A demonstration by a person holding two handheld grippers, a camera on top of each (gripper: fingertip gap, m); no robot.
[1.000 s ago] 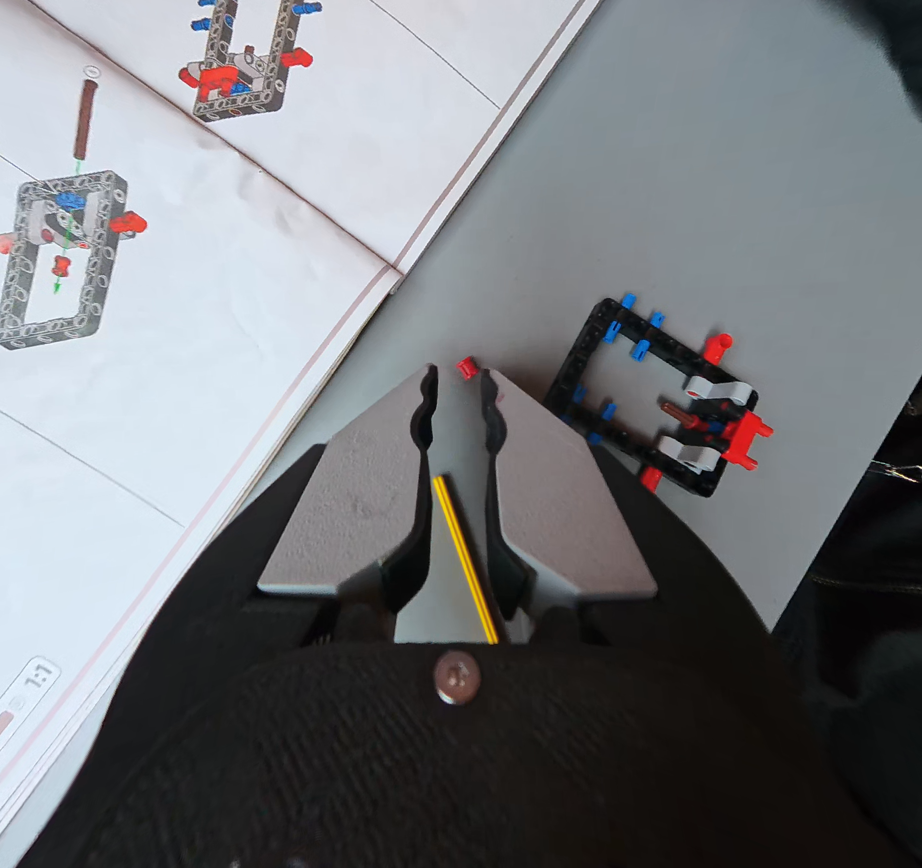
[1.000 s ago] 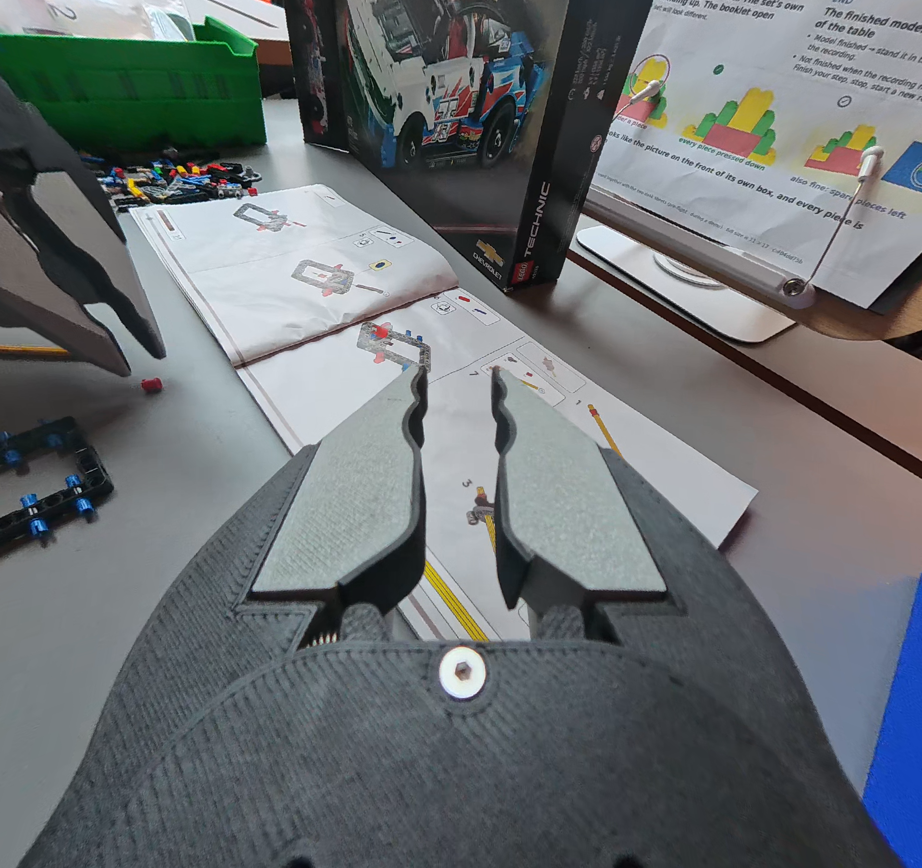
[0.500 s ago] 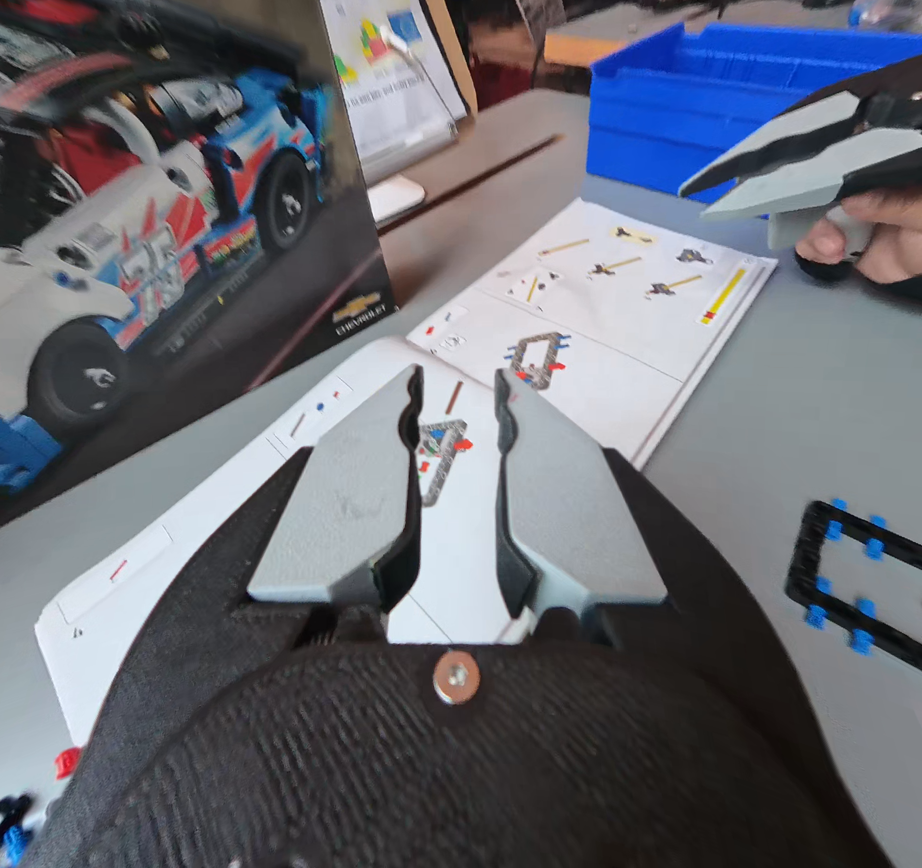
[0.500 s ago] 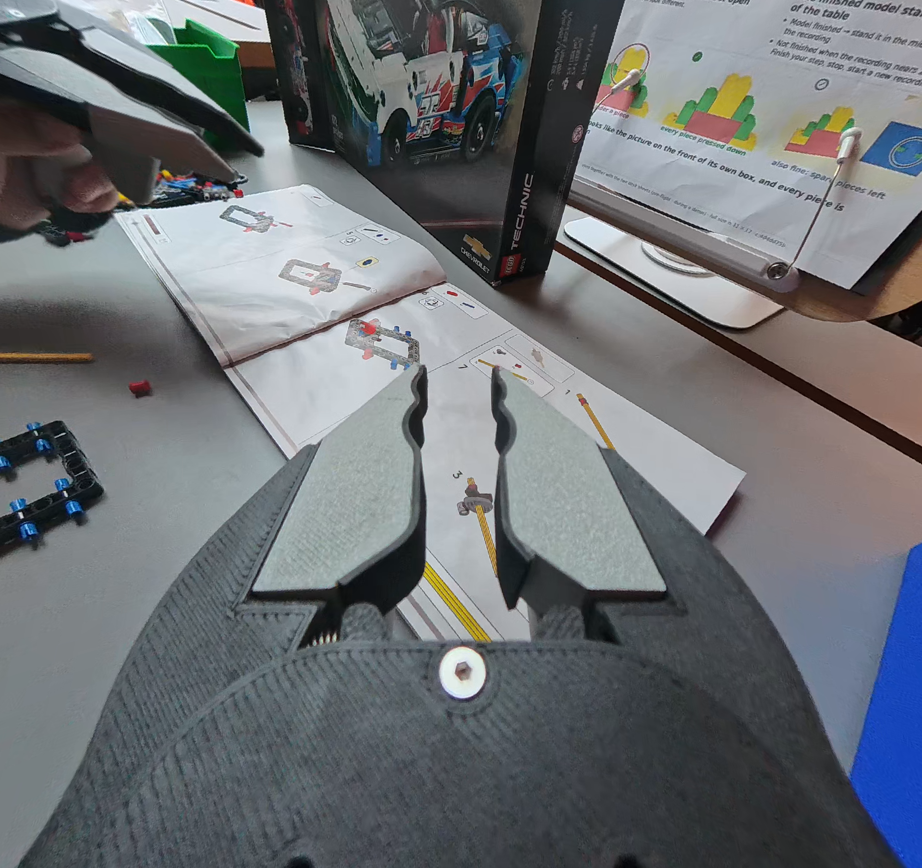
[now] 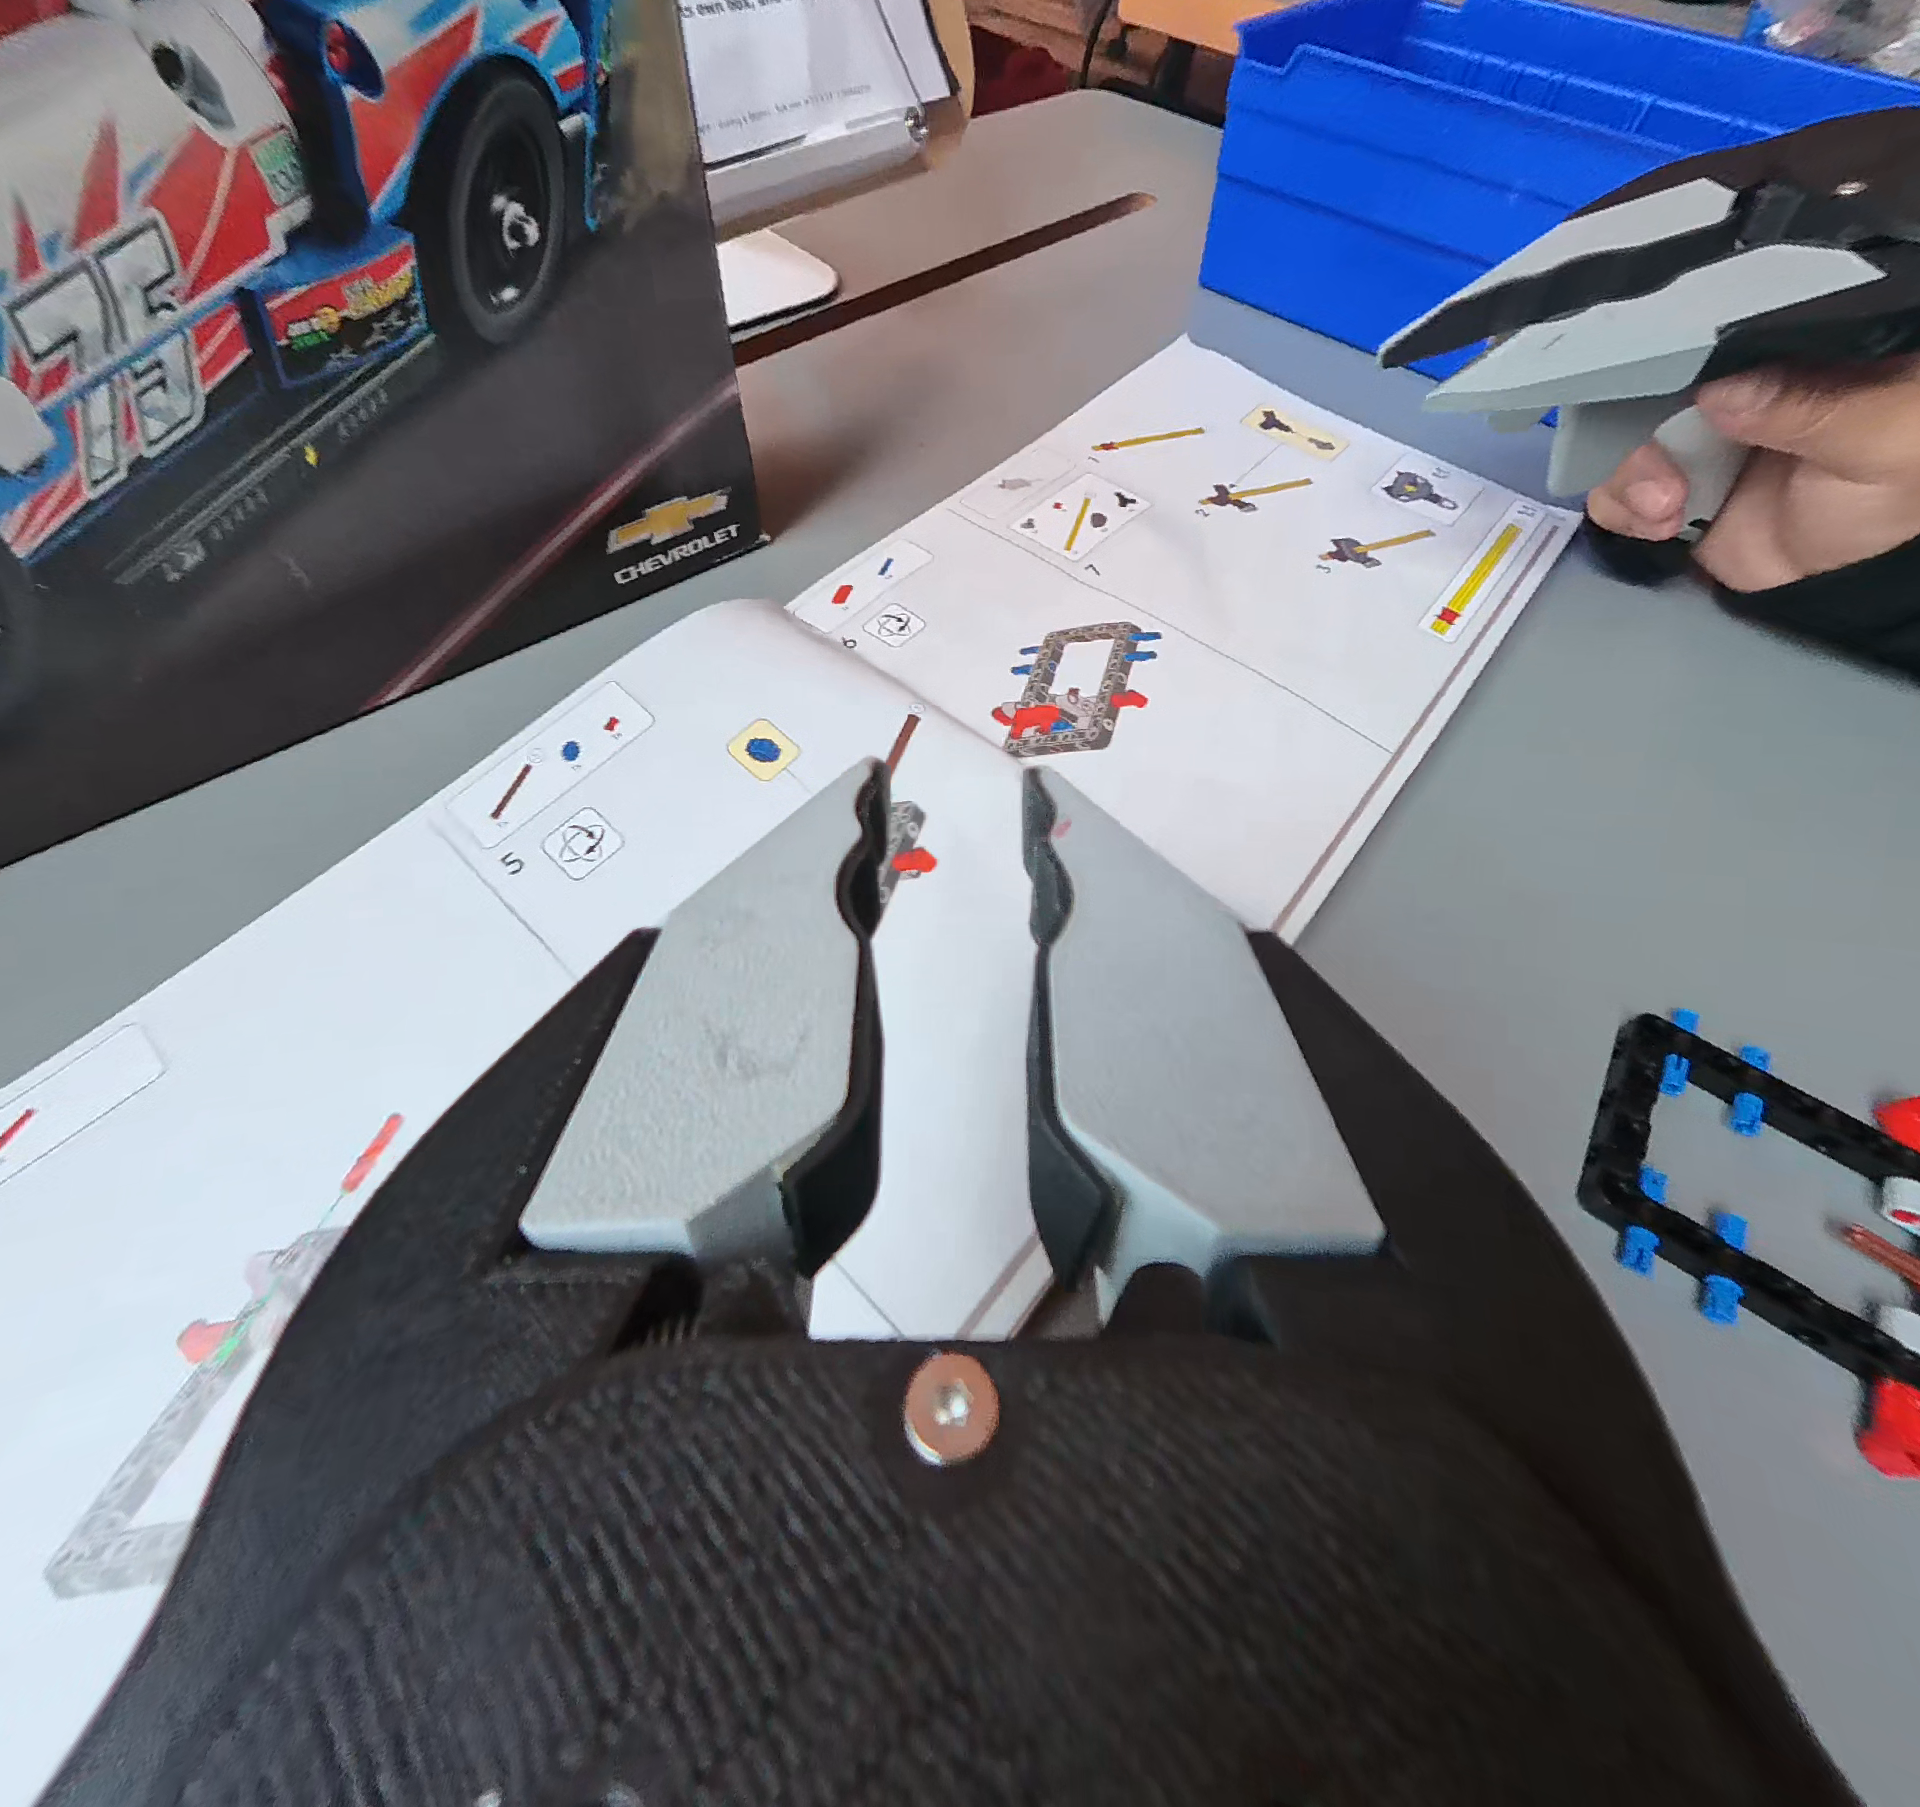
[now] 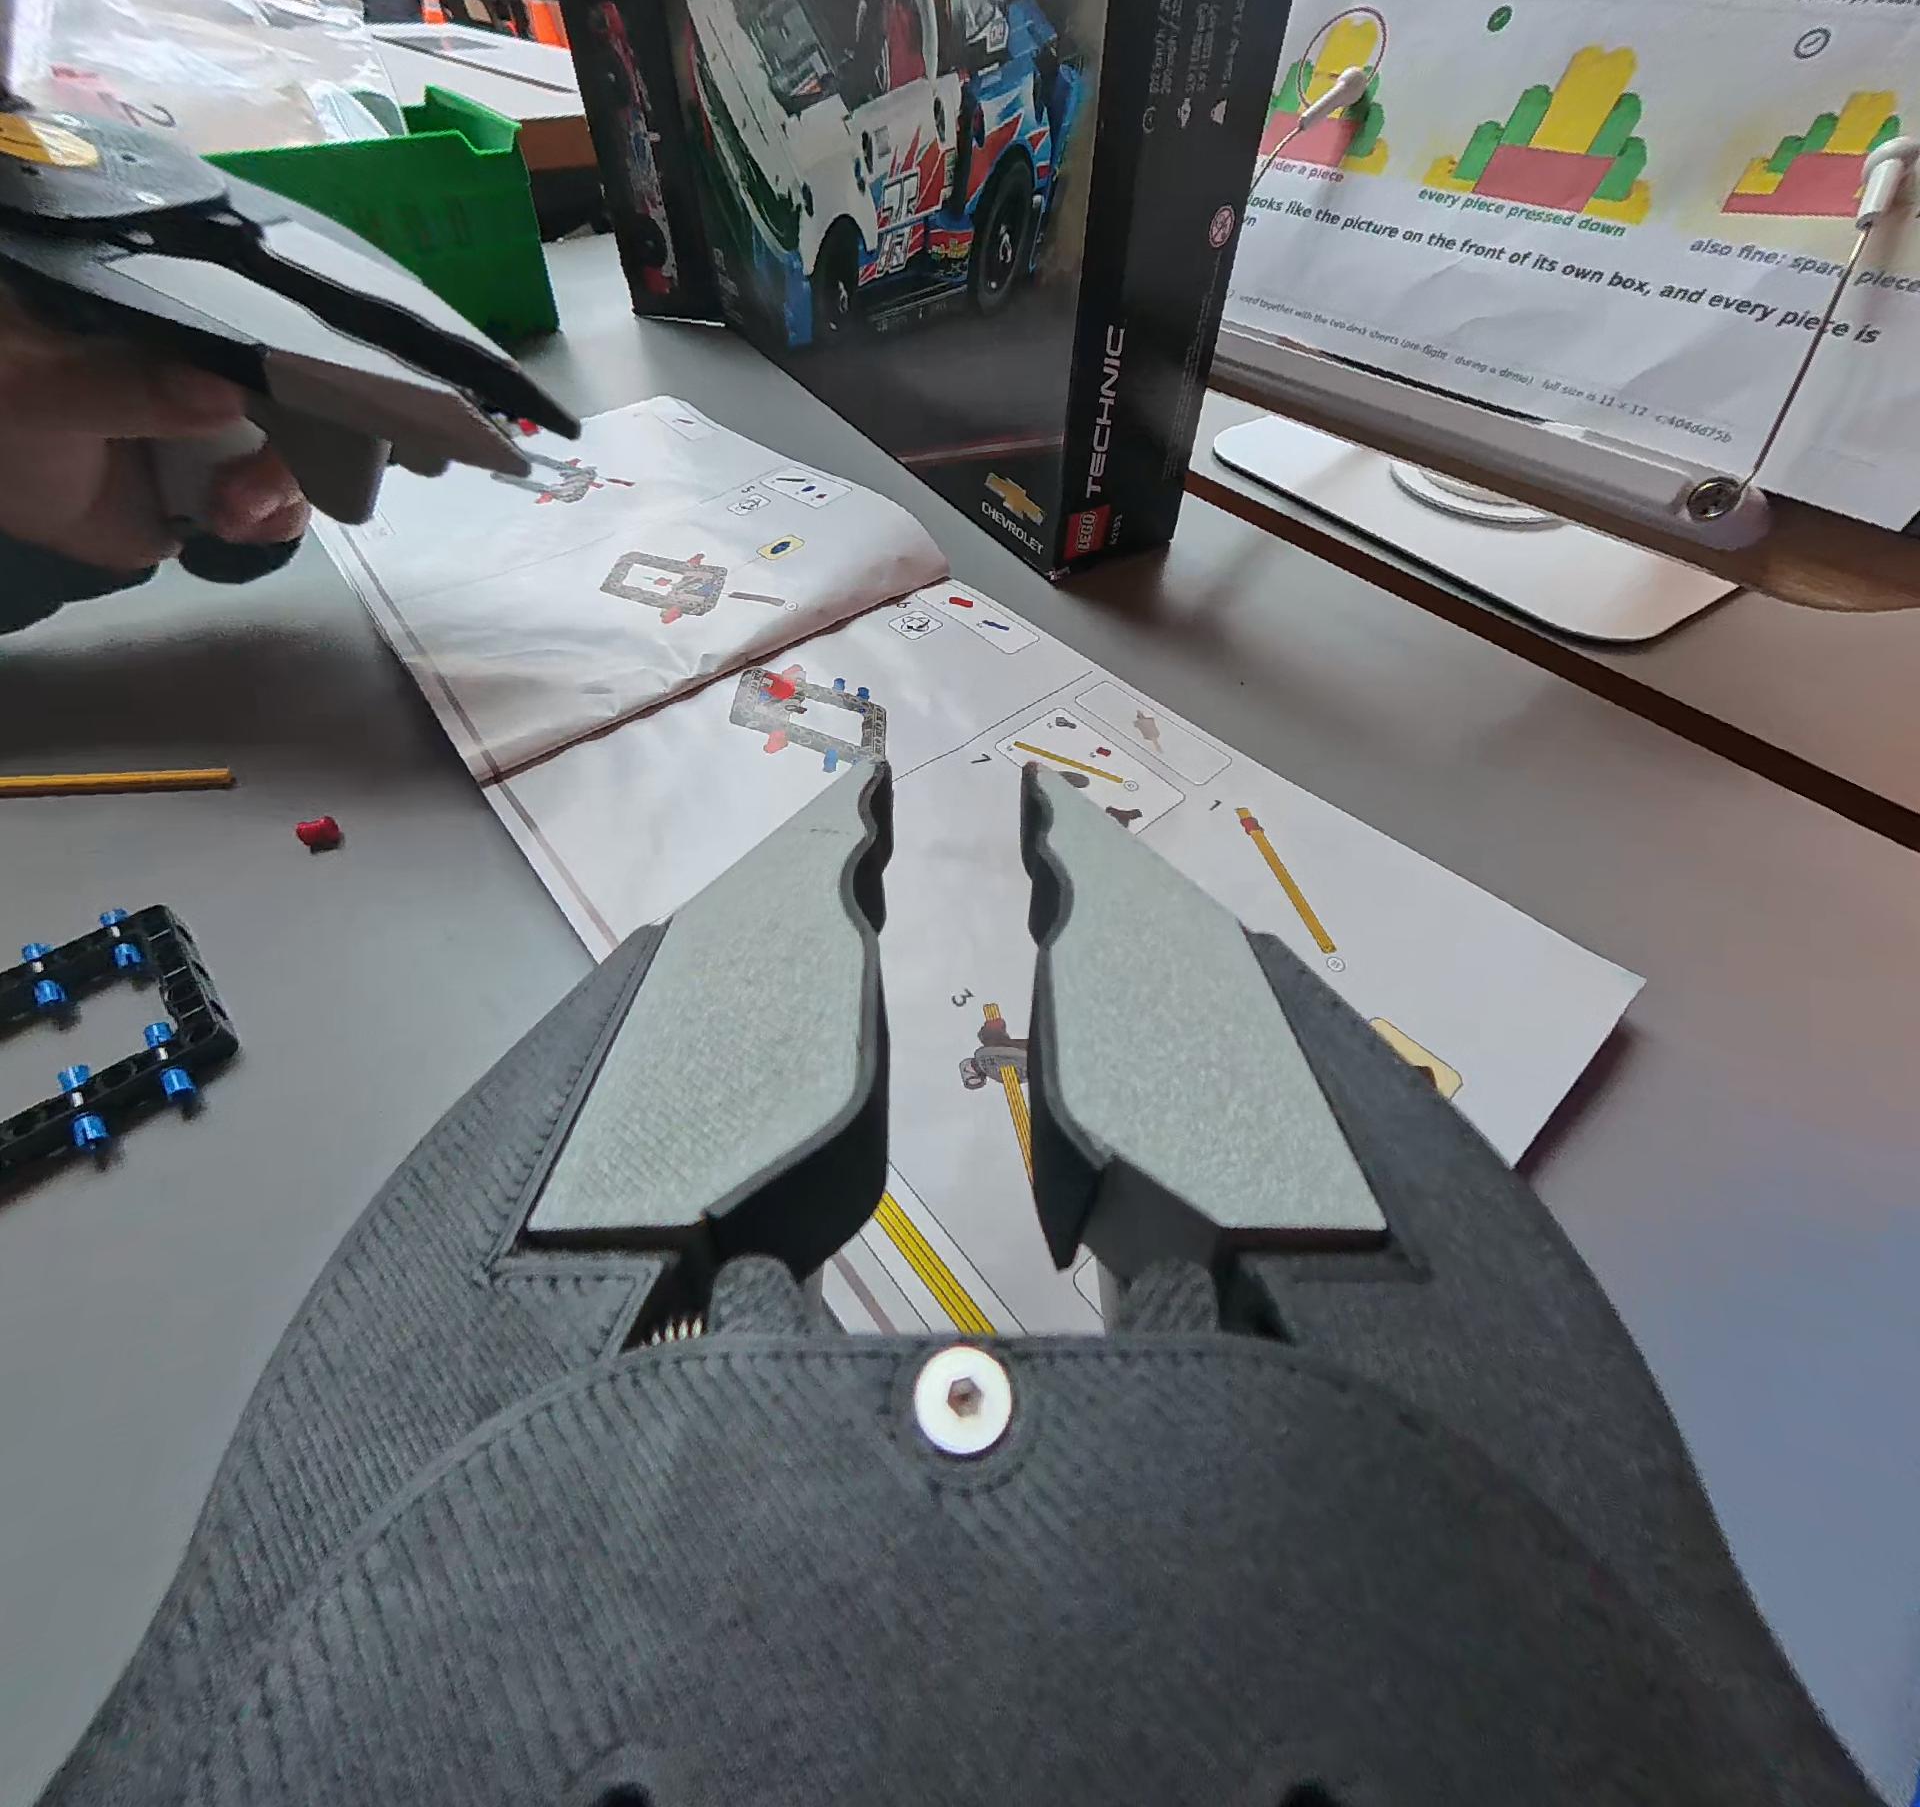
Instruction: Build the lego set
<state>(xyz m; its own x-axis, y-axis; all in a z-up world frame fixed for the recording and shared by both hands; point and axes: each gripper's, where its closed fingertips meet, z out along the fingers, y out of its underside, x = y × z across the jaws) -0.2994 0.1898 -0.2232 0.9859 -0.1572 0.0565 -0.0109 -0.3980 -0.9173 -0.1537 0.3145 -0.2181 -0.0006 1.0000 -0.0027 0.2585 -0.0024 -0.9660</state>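
Observation:
The black lego frame [image 5: 1621, 1123] with blue pins and red and white parts lies on the grey table, right of my left gripper; it also shows in the right wrist view [image 6: 187, 999]. My left gripper [image 5: 956, 791] is open and empty, hovering over the open instruction booklet [image 5: 1247, 739]. In the right wrist view it [image 6: 545, 443] is above the booklet's far page. My right gripper [image 6: 956, 781] is open and empty over the booklet's near page [image 6: 1403, 978]; it also shows in the left wrist view [image 5: 1423, 375]. A small red piece [image 6: 317, 832] and a yellow axle [image 6: 114, 781] lie on the table.
The lego set box [image 6: 883, 199] stands behind the booklet. A blue bin [image 5: 1507, 95] is at the far right and a green bin [image 6: 436, 199] at the far left. A printed sheet on a stand [image 6: 1558, 147] is behind on the right. The small red piece [image 6: 317, 832] is closer to my left gripper, around 12 centimeters from its tips; the right tips are 20 centimeters off.
My left gripper has risen from the red piece and yellow axle, tilted from pointing down to pointing forward, and moved over the booklet. My right gripper has hardly moved.

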